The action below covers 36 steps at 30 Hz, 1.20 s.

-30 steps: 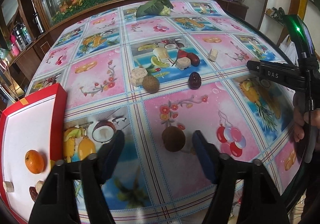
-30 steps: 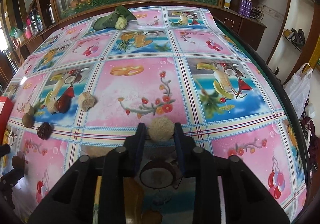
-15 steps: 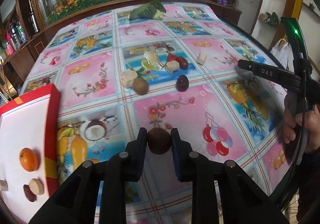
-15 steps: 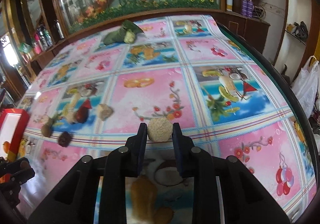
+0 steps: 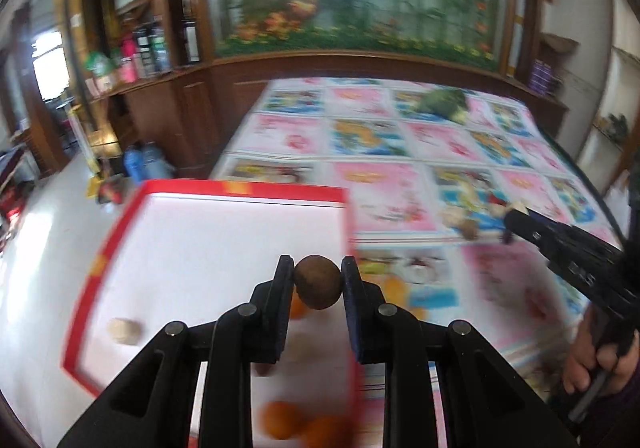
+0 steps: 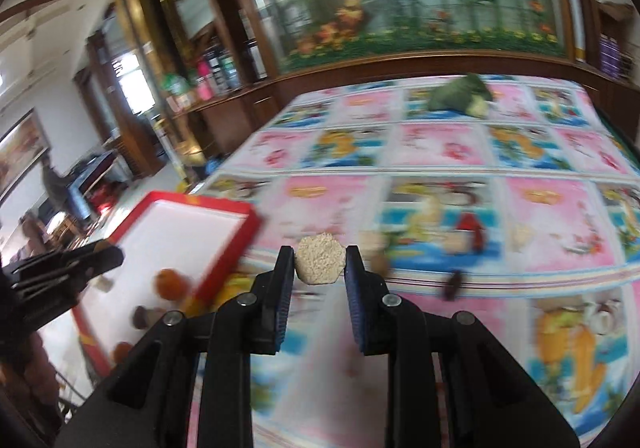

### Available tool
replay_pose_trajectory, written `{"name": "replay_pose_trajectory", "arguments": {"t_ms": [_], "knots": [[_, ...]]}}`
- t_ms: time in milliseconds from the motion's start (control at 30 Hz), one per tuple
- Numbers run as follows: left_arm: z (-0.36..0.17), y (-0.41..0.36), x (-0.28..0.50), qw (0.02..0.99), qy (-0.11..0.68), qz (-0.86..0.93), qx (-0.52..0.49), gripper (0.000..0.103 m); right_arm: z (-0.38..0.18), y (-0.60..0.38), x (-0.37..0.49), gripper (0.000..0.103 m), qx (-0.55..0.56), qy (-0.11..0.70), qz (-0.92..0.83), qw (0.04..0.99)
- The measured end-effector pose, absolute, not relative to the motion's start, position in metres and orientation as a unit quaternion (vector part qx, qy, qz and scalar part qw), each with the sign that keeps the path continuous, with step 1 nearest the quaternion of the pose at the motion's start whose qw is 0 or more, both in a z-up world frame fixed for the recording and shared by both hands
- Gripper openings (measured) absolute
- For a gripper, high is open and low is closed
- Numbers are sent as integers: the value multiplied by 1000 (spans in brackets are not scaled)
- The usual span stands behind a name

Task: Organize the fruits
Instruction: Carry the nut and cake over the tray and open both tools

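Brown fruit (image 5: 318, 282) is clamped in the left gripper (image 5: 318, 284) above the red-rimmed tray (image 5: 224, 188) near its right edge, while the right gripper (image 6: 320, 266) pinches a pale grainy piece (image 6: 319, 263) over open tablecloth (image 6: 440, 152).

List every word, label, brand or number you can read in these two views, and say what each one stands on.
"DAS": not legible; pale lettering on the side of the right gripper, seen from the left wrist view, is too blurred to read.
Bottles on the shelf: labels too small and blurred.
Red tray rim: yellow patches, no readable text.
Printed tablecloth: pictures only, nothing legible.
Nothing can be read for certain.
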<state>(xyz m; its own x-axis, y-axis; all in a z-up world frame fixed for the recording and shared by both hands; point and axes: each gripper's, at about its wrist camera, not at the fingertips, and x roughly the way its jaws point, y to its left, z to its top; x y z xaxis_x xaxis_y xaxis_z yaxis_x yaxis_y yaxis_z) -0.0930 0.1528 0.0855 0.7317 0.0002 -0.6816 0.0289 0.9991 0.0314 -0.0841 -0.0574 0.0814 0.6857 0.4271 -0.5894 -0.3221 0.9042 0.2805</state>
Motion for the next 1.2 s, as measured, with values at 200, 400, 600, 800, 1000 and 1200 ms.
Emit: {"name": "replay_pose_trajectory", "arguments": {"t_ms": [200,400,600,800,1000,1200], "knots": [[74,221,-97,927,367,76,-5,23,84,25,-92,28,29,358,270,893],[53,251,-105,918,382,102,-12,23,71,78,-110,28,-7,377,311,872],[44,268,-112,916,386,113,-15,23,64,121,-115,28,-50,388,331,859],[40,288,-115,912,387,137,-15,23,53,156,-97,28,-71,428,331,838],[40,295,-116,911,388,140,-15,24,40,181,-81,28,-92,471,319,817],[39,297,-113,911,389,132,-23,24,37,185,-80,28,-98,475,314,816]]}}
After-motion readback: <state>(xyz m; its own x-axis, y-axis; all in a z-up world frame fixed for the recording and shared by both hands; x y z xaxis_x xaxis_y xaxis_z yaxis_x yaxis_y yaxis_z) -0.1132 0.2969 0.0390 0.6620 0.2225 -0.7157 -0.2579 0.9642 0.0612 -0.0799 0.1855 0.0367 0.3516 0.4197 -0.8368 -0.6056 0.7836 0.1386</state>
